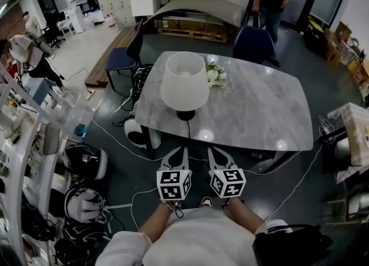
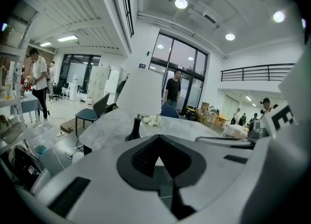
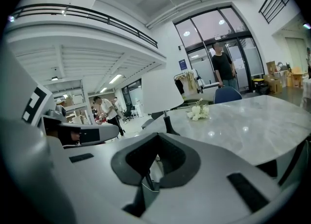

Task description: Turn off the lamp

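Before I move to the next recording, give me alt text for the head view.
A white-shaded lamp stands near the front edge of a grey marble table, white flowers just beyond it. The left gripper and right gripper hover side by side just short of the table, jaws shut and empty.

The right half of the marble table (image 1: pixel 265 109) lay bare and open. Left of centre, the lamp (image 1: pixel 184 86) stood in the way near the front edge, white flowers (image 1: pixel 216 76) just behind it. A blue chair (image 1: pixel 252 44) blocked the far side.
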